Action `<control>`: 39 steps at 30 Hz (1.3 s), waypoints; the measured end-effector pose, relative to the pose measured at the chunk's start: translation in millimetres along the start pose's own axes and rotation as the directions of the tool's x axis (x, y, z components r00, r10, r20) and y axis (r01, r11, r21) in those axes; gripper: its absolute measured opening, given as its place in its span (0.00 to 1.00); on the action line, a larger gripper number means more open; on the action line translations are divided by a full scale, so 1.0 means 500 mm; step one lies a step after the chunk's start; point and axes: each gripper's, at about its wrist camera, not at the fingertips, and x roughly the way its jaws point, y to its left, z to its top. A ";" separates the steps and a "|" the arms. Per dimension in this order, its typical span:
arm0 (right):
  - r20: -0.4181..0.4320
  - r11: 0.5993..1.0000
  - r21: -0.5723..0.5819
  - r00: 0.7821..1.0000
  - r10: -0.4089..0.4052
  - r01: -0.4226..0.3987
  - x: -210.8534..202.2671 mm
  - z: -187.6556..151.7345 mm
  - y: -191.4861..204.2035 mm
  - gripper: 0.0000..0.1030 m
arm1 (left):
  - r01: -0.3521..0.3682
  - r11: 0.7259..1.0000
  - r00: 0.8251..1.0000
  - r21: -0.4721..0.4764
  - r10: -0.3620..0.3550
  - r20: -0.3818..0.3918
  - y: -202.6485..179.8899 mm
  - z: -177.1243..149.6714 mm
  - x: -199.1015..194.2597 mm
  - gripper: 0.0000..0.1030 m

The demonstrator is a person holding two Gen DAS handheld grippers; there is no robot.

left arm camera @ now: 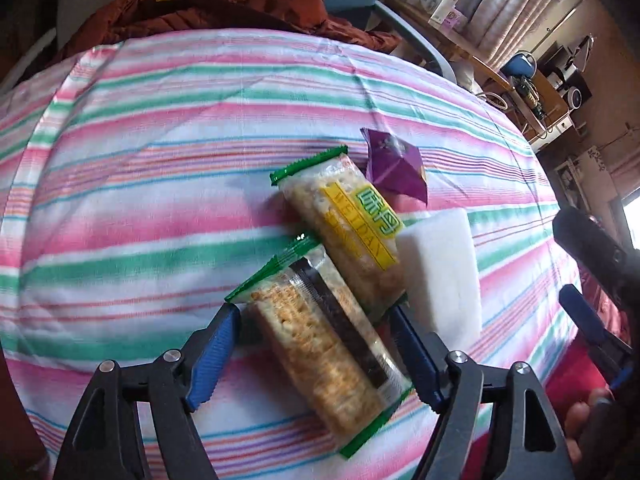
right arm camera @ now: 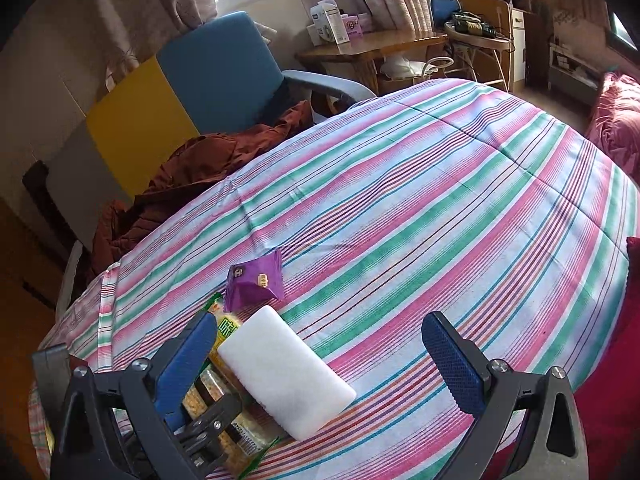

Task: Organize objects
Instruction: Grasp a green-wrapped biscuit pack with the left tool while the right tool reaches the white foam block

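My left gripper (left arm camera: pixel 316 344) brackets, fingers spread, the near snack bar (left arm camera: pixel 320 344) overlapping the yellow-labelled bar (left arm camera: pixel 348 228); closing may drag both, my right gripper (right arm camera: pixel 320 360) gaping over the white block (right arm camera: pixel 286 372).

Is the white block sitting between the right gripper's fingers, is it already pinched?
No, the white block lies on the striped sheet and the right gripper is wide open, its far finger well clear.

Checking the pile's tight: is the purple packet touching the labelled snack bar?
Touching. In the left wrist view the purple packet overlaps the snack bar's top corner.
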 end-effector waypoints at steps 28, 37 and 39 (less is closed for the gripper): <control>-0.246 0.948 -0.311 0.959 -0.143 0.062 0.112 -0.070 0.091 1.00 | 0.036 0.969 0.991 0.244 -0.066 0.118 0.137 -0.141 -0.094 0.46; -0.242 0.939 -0.333 0.955 -0.174 0.087 0.114 -0.070 0.093 1.00 | 0.033 0.969 0.989 0.243 -0.068 0.134 0.136 -0.144 -0.091 0.46; -0.239 0.938 -0.335 0.955 -0.176 0.089 0.113 -0.069 0.094 1.00 | 0.032 0.969 0.988 0.244 -0.067 0.136 0.137 -0.145 -0.092 0.46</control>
